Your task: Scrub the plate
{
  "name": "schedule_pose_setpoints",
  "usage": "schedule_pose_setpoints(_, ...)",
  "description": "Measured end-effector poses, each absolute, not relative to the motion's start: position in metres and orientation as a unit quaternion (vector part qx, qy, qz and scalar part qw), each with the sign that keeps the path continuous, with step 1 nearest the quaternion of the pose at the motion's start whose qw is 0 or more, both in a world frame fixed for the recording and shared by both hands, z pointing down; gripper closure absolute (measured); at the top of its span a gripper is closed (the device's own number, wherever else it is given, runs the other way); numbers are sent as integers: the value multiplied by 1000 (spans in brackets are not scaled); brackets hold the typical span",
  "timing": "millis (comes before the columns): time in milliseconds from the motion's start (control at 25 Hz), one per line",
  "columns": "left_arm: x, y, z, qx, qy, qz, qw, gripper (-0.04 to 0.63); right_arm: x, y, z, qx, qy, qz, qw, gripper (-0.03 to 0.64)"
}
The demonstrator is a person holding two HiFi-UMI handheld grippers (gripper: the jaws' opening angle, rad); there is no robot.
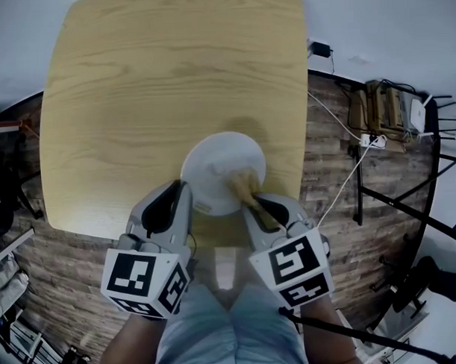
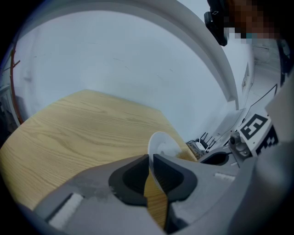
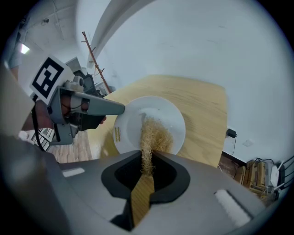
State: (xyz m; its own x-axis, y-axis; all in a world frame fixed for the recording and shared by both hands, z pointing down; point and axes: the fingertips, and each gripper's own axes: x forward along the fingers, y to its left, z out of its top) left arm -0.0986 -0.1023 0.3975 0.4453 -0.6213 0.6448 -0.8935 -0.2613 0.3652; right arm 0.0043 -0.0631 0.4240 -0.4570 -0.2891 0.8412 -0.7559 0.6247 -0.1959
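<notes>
A white plate (image 1: pixel 212 167) is over the near part of the wooden table (image 1: pixel 135 84). My left gripper (image 1: pixel 185 189) is shut on the plate's left rim. In the left gripper view the plate (image 2: pixel 163 143) shows edge-on, its rim pinched between the dark pads (image 2: pixel 133 176). My right gripper (image 1: pixel 249 201) is shut on a tan fibrous scrubber (image 1: pixel 244 185), whose free end rests on the plate's inner face. In the right gripper view the scrubber (image 3: pixel 154 135) lies across the plate (image 3: pixel 133 120), and the left gripper (image 3: pixel 92 108) grips that plate's left edge.
The table's front edge (image 1: pixel 88 227) runs just behind the grippers, with the person's lap below it. Cables and a power strip (image 1: pixel 372 141) lie on the wood floor to the right. A dark stand (image 1: pixel 408 208) is at the far right.
</notes>
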Motion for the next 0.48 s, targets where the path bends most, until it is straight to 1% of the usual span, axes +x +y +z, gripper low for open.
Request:
schedule_pose_setpoints(280, -91, -96, 396, 777, -482, 188, 359, 541, 7, -78, 419, 339, -802, 277, 406, 575)
schedule_pose_setpoints(480, -87, -94, 394, 780, -477, 184, 362, 541, -6, -88, 413, 333, -811, 263, 402, 575)
